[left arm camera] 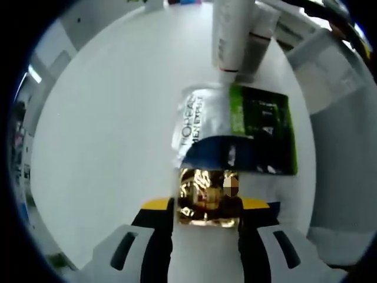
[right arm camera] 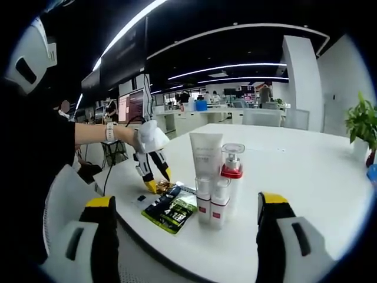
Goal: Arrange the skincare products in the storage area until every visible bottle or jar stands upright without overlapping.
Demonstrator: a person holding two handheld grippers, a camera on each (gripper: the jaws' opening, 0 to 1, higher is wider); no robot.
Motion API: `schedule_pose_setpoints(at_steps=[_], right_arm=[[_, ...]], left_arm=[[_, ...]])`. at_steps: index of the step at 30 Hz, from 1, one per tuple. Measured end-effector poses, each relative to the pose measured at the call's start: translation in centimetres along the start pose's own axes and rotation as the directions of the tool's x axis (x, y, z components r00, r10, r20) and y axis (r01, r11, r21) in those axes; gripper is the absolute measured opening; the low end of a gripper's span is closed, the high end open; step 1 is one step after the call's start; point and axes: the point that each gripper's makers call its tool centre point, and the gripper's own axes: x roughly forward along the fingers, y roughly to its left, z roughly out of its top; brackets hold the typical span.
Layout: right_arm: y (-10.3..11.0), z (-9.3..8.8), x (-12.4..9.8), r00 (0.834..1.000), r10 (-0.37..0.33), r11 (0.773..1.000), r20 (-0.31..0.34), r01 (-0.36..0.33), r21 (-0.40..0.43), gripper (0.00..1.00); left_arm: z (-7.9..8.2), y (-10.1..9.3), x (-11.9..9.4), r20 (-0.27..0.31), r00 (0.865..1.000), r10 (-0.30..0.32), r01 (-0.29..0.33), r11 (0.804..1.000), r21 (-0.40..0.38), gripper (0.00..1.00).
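Left hand-held gripper (left arm camera: 207, 206): lower centre of the left gripper view, yellow-tipped jaws closed on a crinkled gold foil packet (left arm camera: 207, 197) held between them. The same gripper is seen from outside at centre left of the right gripper view (right arm camera: 155, 183), tips down at the table, held by a person's hand (right arm camera: 150, 137) with a watch on the wrist.

Right hand-held gripper (right arm camera: 185, 215): jaws at lower left and lower right of the right gripper view, spread wide apart, nothing between them.

Table (left arm camera: 112, 130): white, round-edged, carrying all items.

Silver sachet (left arm camera: 197, 121): lying flat just above the gold foil packet in the left gripper view, dark lettering on it.

Green and black sachet (left arm camera: 265, 127): flat, touching the silver sachet's right side; in the right gripper view it lies at lower centre near the table edge (right arm camera: 172, 209).

White tube (left arm camera: 231, 32): top centre of the left gripper view; standing upright at centre of the right gripper view (right arm camera: 205, 156).

Pump bottle (right arm camera: 232, 162): clear cap, red collar, upright, just right of the white tube.

Two small white bottles (right arm camera: 212, 203): red bands near the base, upright, side by side and touching, just in front of the white tube and pump bottle.

Potted plant (right arm camera: 362, 124): right edge of the right gripper view, well apart from the products.
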Motion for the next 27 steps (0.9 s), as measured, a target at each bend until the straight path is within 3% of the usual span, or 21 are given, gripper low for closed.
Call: schedule_pose_setpoints(at_steps=[5, 7, 13, 27], right_arm=[[-0.12, 0.01, -0.02, 1.000, -0.007, 1.000, 0.001, 0.007, -0.001, 0.99], [-0.14, 0.05, -0.02, 1.000, -0.009, 1.000, 0.003, 0.009, -0.003, 0.99], [-0.21, 0.12, -0.07, 1.000, -0.013, 1.000, 0.008, 0.013, -0.004, 0.99], [-0.26, 0.23, -0.12, 1.000, -0.015, 1.000, 0.015, 0.015, -0.004, 0.99]], left_arm=[[0.15, 0.39, 0.00, 0.013, 1.000, 0.009, -0.009, 1.000, 0.025, 0.46], [0.14, 0.08, 0.03, 0.006, 1.000, -0.015, 0.015, 1.000, 0.010, 0.44], [0.36, -0.01, -0.06, -0.014, 1.000, -0.020, 0.021, 0.997, 0.069, 0.37], [0.30, -0.06, -0.05, -0.022, 1.000, -0.012, 0.014, 0.997, 0.073, 0.40]])
